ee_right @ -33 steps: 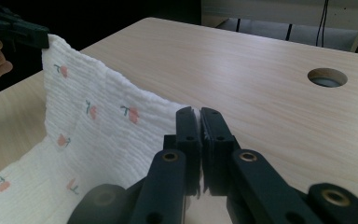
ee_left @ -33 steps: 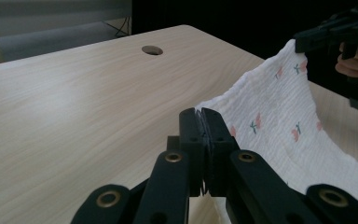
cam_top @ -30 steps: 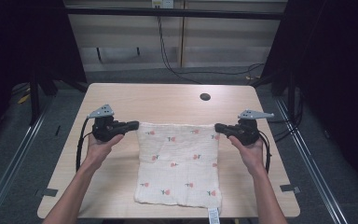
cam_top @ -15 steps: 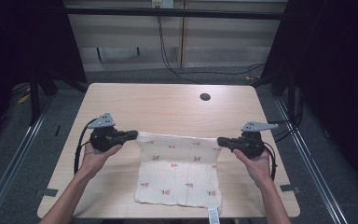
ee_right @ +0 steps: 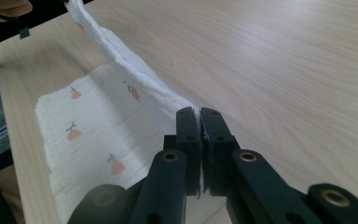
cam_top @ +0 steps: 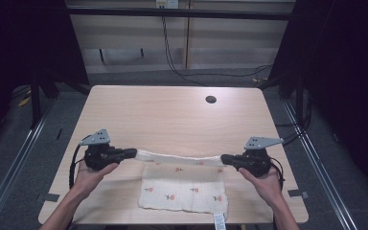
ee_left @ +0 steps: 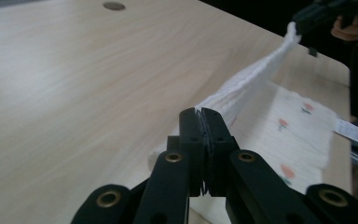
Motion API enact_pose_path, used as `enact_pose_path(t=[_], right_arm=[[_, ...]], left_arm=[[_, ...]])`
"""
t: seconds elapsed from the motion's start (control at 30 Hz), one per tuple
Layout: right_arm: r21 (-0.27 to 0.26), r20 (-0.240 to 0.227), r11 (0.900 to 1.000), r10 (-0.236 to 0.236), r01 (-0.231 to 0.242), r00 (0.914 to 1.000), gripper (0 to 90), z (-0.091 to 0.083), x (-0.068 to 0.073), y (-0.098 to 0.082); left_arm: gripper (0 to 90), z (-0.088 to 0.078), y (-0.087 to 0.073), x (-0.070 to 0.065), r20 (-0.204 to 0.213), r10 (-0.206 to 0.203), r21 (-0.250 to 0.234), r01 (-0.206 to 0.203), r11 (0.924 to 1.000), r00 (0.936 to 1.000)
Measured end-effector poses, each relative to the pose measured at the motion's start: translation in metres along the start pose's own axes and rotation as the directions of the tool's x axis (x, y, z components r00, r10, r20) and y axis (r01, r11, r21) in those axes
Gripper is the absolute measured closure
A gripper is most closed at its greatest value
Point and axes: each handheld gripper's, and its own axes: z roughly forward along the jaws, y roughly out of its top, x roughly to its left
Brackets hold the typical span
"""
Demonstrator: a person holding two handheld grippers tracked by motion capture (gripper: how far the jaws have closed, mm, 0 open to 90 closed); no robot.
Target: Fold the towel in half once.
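Left gripper (cam_top: 130,153) and right gripper (cam_top: 226,159) level, facing inward, each clamped on cloth (cam_top: 182,189) corners.

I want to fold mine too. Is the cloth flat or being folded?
Being folded. Its far edge is lifted off the table between both grippers; the rest of the cloth lies flat.

Dim surroundings, perhaps slightly soft focus
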Motion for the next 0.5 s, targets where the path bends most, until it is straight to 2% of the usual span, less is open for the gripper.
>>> enact_pose_path(t=[0.1,0.17,0.23,0.33,0.5], right_arm=[[-0.014,-0.028,1.0,0.023,-0.024,0.9993,86.9,-0.003,0.003,-0.005],[-0.011,-0.035,1.0,0.027,-0.027,0.999,87.0,-0.004,0.006,-0.008],[-0.01,-0.047,0.999,0.034,-0.034,0.9983,87.0,-0.004,0.01,-0.01],[0.002,-0.055,1.0,0.024,-0.024,0.9982,87.0,-0.004,0.016,-0.013],[0.017,-0.069,1.0,0.008,-0.007,0.9976,87.0,-0.013,0.031,-0.019]], left_arm=[[88.6,-0.006,-0.004,-0.005,0.018,-0.016,-0.001,0.016,0.9999,0.9997],[88.6,-0.008,-0.005,-0.007,0.033,-0.01,0.008,0.01,0.9999,0.9994],[88.6,-0.007,-0.008,-0.008,0.045,-0.03,0.007,0.03,0.9995,0.9985],[88.6,-0.007,-0.013,-0.009,0.054,-0.044,0.019,0.043,0.9989,0.9976],[88.6,-0.017,-0.015,-0.015,0.065,-0.032,0.008,0.031,0.9995,0.9974]])
